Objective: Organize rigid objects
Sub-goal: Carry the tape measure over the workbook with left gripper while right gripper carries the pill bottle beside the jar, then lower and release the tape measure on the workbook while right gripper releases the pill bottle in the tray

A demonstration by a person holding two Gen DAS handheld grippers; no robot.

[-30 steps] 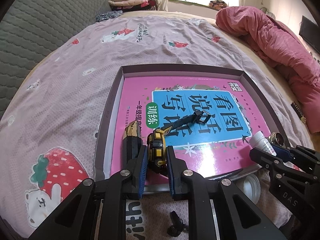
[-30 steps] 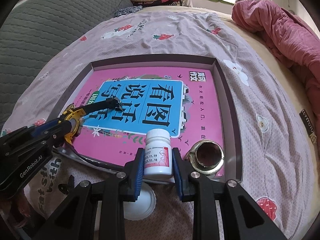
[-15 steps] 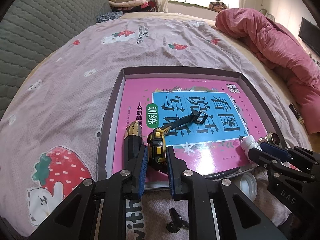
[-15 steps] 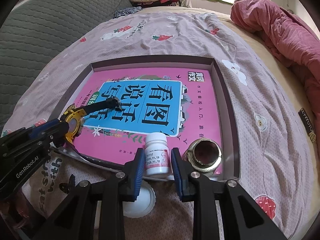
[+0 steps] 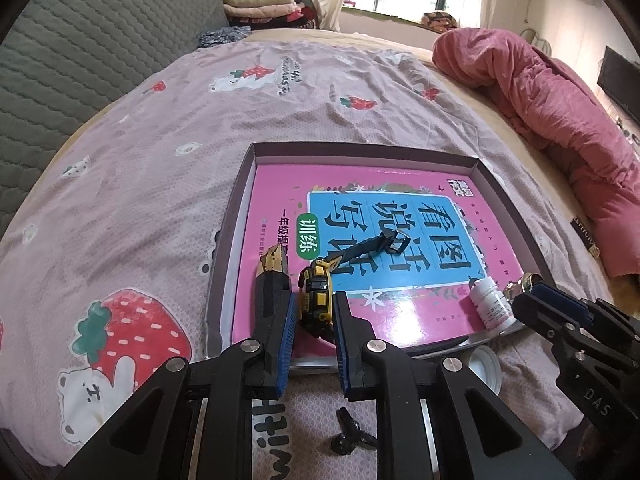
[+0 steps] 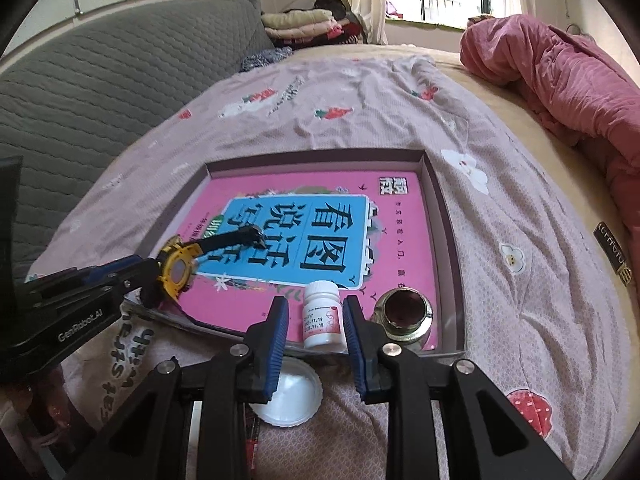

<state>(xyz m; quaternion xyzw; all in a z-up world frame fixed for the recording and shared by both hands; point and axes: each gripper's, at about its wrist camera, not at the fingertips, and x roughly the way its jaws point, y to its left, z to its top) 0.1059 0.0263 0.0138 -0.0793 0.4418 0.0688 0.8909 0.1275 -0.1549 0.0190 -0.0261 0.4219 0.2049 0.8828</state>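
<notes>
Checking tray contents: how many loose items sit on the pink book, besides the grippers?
4: black-and-gold knife at the left edge, yellow watch beside it, white pill bottle at the near edge, brass fitting right of it. Others may be hidden.

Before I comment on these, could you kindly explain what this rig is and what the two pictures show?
A person holds a two-finger claw in each hand, each carrying a fisheye camera: one picture per claw. On the bed lies a shallow tray holding a pink book. The left claw grips a yellow watch over the book. The right claw stands open around a white pill bottle, beside a brass fitting. A white cap lies outside the tray.
</notes>
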